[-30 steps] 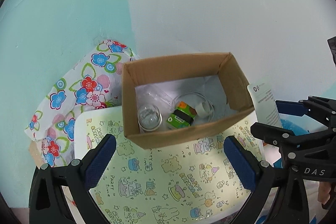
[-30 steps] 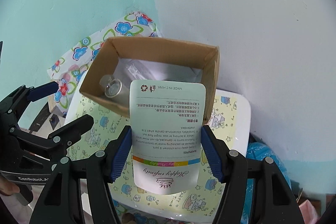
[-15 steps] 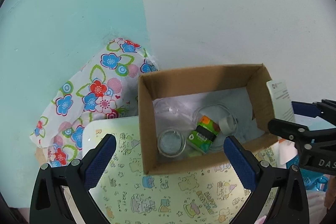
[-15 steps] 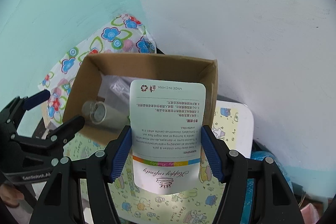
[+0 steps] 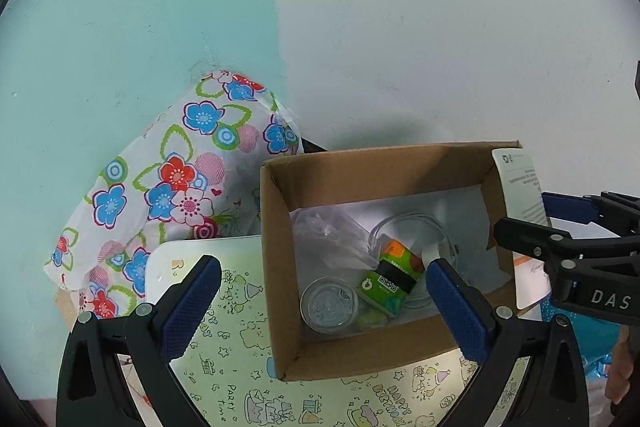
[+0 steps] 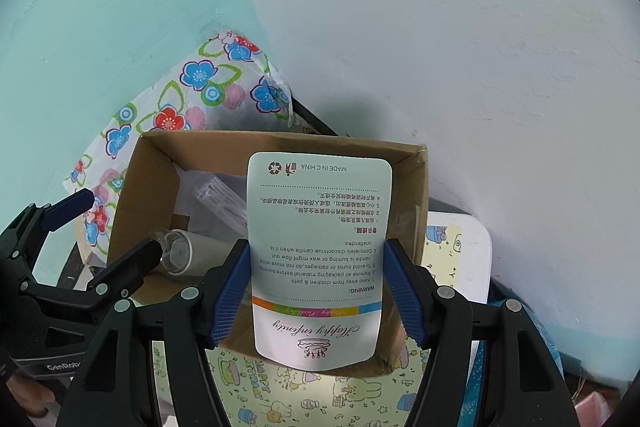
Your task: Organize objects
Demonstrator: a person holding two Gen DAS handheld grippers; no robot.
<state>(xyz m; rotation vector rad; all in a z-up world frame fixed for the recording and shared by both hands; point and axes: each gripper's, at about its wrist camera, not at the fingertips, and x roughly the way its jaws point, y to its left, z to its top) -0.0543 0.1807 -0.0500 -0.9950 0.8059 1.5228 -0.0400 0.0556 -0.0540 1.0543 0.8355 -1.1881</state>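
Note:
An open cardboard box (image 5: 320, 167) stands on a cartoon-print table mat (image 5: 236, 379). Inside lie a clear jar (image 5: 330, 307), a green and orange packet (image 5: 394, 277), a white cable (image 5: 412, 223) and clear plastic wrap (image 5: 328, 235). My right gripper (image 6: 320, 291) is shut on a white candle pouch (image 6: 318, 255) and holds it over the box's right end (image 6: 416, 187); the pouch also shows in the left wrist view (image 5: 524, 195). My left gripper (image 5: 320, 303) is open and empty, above the box's near left part.
A floral cloth bag (image 5: 172, 195) lies behind the table's left corner against the teal and white wall. The mat sits on a white tabletop (image 6: 476, 259). Something blue (image 5: 592, 339) sits to the right of the table.
Both grippers have moved forward toward the box. The pouch now hangs over the box's right end rather than in front of it. The left gripper stays open.

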